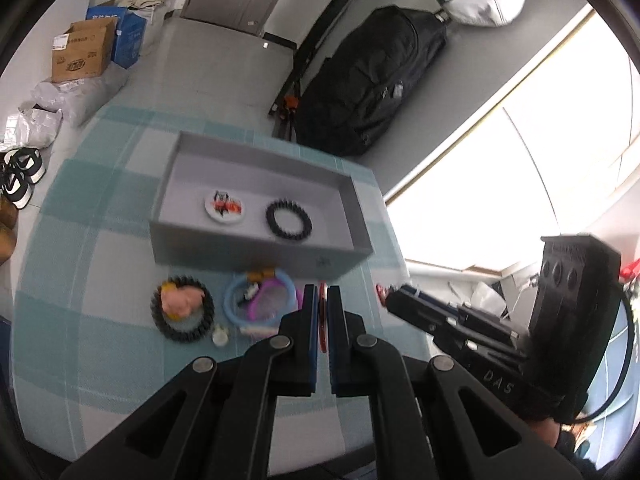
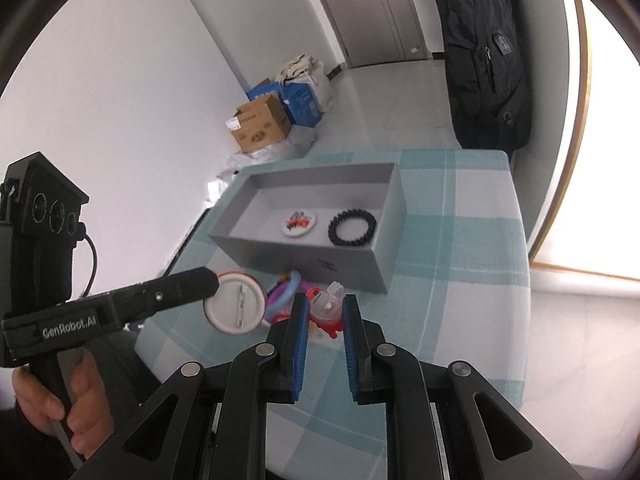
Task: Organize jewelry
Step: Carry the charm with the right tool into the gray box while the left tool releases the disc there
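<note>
A badge (image 1: 224,207) and black bracelet (image 1: 288,219) are lying boxed; a red-rimmed badge (image 2: 234,303) is being clamped by the left gripper (image 1: 322,300), a clear-and-red trinket (image 2: 326,307) by the right gripper (image 2: 326,308); several pieces are waiting.

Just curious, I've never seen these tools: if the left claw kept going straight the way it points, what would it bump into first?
Probably the near wall of the grey rectangular box, which lies straight beyond the left claw and the red-rimmed round badge it grips. Depth is hard to judge here.
</note>
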Demonstrator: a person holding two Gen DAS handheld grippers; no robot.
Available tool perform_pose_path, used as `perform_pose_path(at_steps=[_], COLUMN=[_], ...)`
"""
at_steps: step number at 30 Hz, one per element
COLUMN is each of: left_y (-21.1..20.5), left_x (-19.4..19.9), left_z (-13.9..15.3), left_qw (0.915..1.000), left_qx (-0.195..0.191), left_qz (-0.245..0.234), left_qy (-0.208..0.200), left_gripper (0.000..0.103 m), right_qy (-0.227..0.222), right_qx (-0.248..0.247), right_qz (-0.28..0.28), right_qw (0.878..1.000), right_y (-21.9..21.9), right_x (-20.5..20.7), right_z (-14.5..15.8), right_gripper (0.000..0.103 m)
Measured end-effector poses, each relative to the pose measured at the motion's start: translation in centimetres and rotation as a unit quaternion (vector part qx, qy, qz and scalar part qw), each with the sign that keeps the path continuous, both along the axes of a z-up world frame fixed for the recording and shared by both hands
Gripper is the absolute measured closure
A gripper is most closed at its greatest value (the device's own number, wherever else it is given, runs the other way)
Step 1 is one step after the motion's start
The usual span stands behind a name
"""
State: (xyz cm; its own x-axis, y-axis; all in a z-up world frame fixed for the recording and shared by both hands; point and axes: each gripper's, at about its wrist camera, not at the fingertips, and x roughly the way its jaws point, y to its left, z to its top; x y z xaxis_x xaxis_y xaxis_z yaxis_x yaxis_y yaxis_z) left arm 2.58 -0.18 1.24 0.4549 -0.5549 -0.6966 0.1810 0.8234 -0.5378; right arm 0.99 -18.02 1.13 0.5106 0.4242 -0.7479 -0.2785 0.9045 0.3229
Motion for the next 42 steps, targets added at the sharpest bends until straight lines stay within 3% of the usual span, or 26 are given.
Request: perform_pose_path(at_steps=[13, 33, 35, 37, 39, 42], left_y=[0.4, 1.7, 1.6, 1.4, 1.5, 2.1], left_x=[5.4, 9.5, 9.7, 9.8, 9.8, 9.4], left_z=[1.5, -2.1, -2.2, -2.1, -1.8, -1.2], left_qw=[0.9999, 0.9991, 0.9986, 0.9988, 0.9994, 0.9996], left_qx=[-0.003, -0.024, -0.036, -0.025, -0.007, -0.013], left_qz=[0.012, 0.011, 0.001, -0.001, 0.0, 0.005], left_qy=[-0.011, 0.035, 0.039, 0.042, 0.035, 0.024], left_gripper=[0.102, 0.102, 0.102, 0.102, 0.092, 0.078], right_qy=[-0.024, 0.049, 0.054, 0.054, 0.039, 0.014], right_qx=[0.054, 0.063, 0.061, 0.057, 0.062, 0.053], right_qz=[-0.02, -0.044, -0.046, -0.048, -0.054, -0.065], right_qw=[0.998, 0.996, 0.996, 0.996, 0.996, 0.996], right_y=[1.1, 2.4, 2.3, 2.3, 1.9, 1.3], right_x=[5.1, 10.7, 10.9, 10.9, 10.7, 10.1], right_z=[2.3, -2.0, -2.2, -2.1, -1.5, -0.5], right_gripper=[0.087, 0.085, 0.081, 0.067, 0.052, 0.041])
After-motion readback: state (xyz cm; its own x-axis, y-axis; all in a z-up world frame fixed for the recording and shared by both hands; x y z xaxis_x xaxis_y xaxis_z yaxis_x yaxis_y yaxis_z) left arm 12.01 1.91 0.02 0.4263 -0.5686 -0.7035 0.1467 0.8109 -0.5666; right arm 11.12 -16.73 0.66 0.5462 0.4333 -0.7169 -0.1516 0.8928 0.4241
